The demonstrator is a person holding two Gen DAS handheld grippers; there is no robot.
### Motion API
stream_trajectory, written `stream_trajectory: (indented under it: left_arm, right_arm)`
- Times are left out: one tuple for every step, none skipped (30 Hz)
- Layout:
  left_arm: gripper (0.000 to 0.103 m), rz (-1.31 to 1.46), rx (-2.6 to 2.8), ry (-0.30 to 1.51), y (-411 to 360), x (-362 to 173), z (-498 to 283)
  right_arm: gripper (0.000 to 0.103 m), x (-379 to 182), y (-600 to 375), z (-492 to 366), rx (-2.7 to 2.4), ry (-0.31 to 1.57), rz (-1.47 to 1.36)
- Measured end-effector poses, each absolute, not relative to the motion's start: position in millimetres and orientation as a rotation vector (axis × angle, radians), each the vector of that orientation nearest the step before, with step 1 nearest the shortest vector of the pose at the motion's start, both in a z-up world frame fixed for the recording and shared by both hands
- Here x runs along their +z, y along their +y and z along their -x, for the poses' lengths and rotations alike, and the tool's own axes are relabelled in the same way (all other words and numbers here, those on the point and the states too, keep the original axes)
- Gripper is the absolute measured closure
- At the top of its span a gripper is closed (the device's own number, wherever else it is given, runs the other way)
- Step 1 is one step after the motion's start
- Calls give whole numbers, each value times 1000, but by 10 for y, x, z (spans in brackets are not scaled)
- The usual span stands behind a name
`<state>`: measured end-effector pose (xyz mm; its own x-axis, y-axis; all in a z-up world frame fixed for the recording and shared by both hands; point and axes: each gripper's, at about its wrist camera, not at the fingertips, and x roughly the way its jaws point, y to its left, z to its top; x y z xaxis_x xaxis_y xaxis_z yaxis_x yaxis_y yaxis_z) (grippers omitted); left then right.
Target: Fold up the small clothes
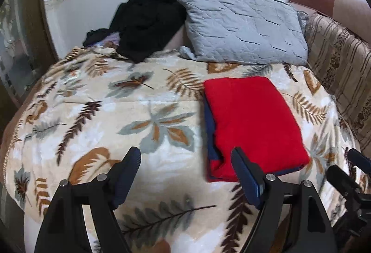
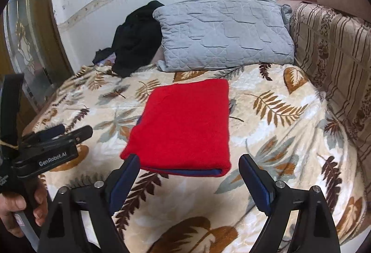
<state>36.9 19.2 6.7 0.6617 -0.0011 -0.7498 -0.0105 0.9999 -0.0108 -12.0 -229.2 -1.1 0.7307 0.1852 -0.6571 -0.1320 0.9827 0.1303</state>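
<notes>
A folded red garment with a dark blue underside lies flat on the leaf-print blanket; it also lies mid-bed in the right wrist view. A heap of black clothes leans against the wall at the head of the bed. My left gripper hovers open just left of the garment's near corner, holding nothing. My right gripper is open over the garment's near edge, with no pad pressing on it. In the right wrist view the left gripper sits at the far left, held by a hand.
A grey quilted pillow lies behind the red garment. A striped brown cushion lines the right side. A wooden glass-panelled door stands left of the bed, whose left edge drops off. The right gripper shows at the left wrist view's right edge.
</notes>
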Motion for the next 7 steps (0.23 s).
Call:
stream_trajectory:
  left_arm:
    - [22, 21, -12, 850, 158, 67, -384]
    - [22, 23, -33, 851, 123, 70, -408]
    - [21, 37, -57, 852, 91, 74, -437]
    - [21, 54, -75, 847, 77, 82, -453]
    - [21, 72, -94, 835, 56, 100, -465]
    - [21, 70, -100, 827, 14, 124, -497]
    - [20, 59, -103, 826, -27, 134, -533]
  right_arm:
    - [14, -12, -2302, 100, 165, 735, -66]
    - [14, -12, -2310, 82, 161, 737, -61]
    - [14, -15, -2322, 62, 158, 741, -57]
    - [14, -15, -2336, 42, 151, 743, -57]
    - [14, -15, -2350, 19, 150, 746, -57]
    - [14, -17, -2353, 5, 149, 748, -56]
    - [13, -20, -2359, -20, 143, 751, -52]
